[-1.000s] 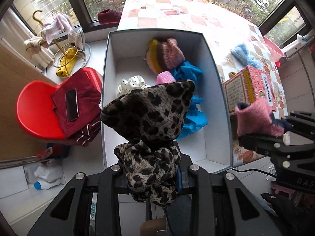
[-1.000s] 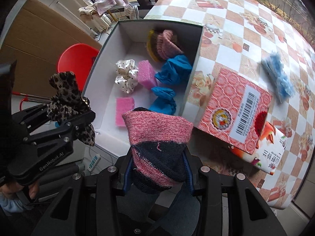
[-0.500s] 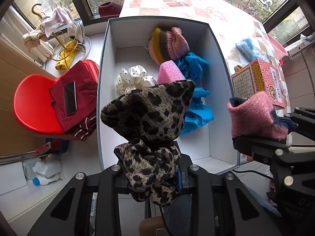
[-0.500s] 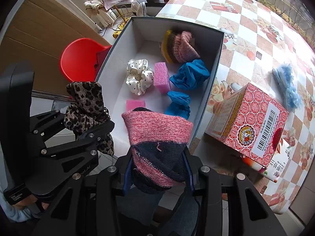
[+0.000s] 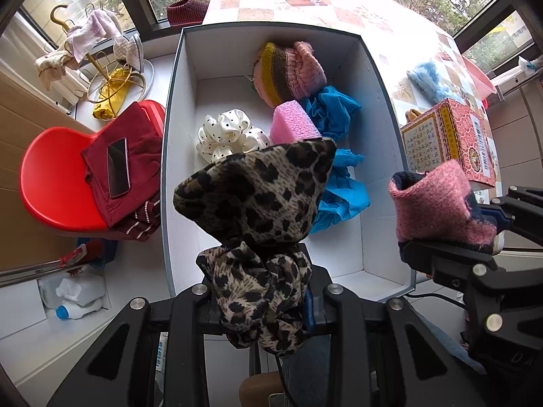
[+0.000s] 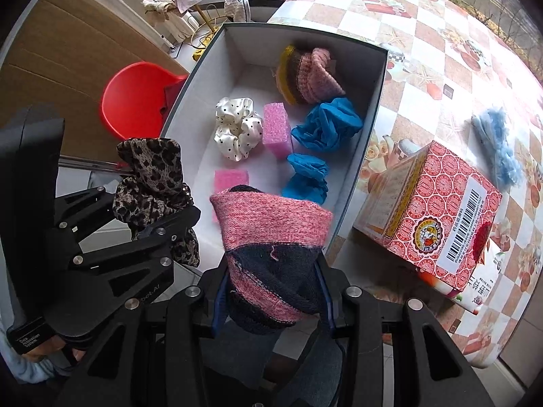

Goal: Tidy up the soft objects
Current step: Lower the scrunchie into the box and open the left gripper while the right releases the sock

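Box [image 5: 373, 78] is already pretty stocked: knit hat, polka-dot scrunchie, pink sponges, blue cloths. Left gripper [image 5: 261, 291] pinches a leopard scrunchie [image 5: 258, 190], right gripper [image 6: 271, 291] a pink sock [image 6: 271, 224], both above its near end. Fuzzy blue thing [image 6: 499, 149] waits on the table

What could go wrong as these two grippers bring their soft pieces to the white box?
The left gripper holds the leopard scrunchie near the box's near edge, so a release now might drop it outside. The right gripper's pink knit sock could land on the pink sponge.
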`<action>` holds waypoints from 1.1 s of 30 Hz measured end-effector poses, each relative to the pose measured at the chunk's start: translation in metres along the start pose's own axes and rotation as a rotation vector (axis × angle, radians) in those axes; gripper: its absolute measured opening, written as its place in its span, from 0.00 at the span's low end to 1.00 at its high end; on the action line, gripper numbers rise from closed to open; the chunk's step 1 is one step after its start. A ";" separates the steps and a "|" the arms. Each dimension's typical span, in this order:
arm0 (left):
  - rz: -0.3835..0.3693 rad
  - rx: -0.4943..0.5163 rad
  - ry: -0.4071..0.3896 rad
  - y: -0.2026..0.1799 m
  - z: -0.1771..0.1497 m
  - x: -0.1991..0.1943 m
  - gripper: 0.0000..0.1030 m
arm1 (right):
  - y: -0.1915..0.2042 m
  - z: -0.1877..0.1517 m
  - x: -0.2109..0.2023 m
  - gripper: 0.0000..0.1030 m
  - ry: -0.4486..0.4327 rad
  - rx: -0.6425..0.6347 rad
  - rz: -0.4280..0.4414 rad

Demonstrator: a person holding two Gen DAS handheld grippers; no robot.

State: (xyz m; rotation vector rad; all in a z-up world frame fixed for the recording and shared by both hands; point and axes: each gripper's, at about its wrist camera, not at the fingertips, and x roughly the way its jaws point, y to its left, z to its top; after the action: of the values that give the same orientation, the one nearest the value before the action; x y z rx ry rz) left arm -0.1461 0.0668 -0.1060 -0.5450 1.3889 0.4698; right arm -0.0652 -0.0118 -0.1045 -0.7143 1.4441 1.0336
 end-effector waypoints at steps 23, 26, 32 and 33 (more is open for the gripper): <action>-0.013 -0.031 0.011 0.008 0.005 0.004 0.37 | 0.006 0.014 0.003 0.42 -0.001 -0.026 -0.013; -0.012 -0.042 0.003 0.010 0.007 0.003 0.49 | 0.009 0.020 0.003 0.42 -0.008 -0.033 -0.017; -0.004 -0.068 0.020 0.018 0.009 0.004 0.77 | 0.005 0.025 0.002 0.61 -0.014 -0.015 -0.016; -0.004 -0.070 0.014 0.018 0.009 0.003 0.79 | 0.004 0.026 0.001 0.79 -0.020 -0.009 -0.010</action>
State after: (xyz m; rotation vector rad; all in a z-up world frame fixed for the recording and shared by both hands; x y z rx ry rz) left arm -0.1499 0.0866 -0.1098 -0.6088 1.3887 0.5136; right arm -0.0570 0.0131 -0.1035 -0.7150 1.4180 1.0379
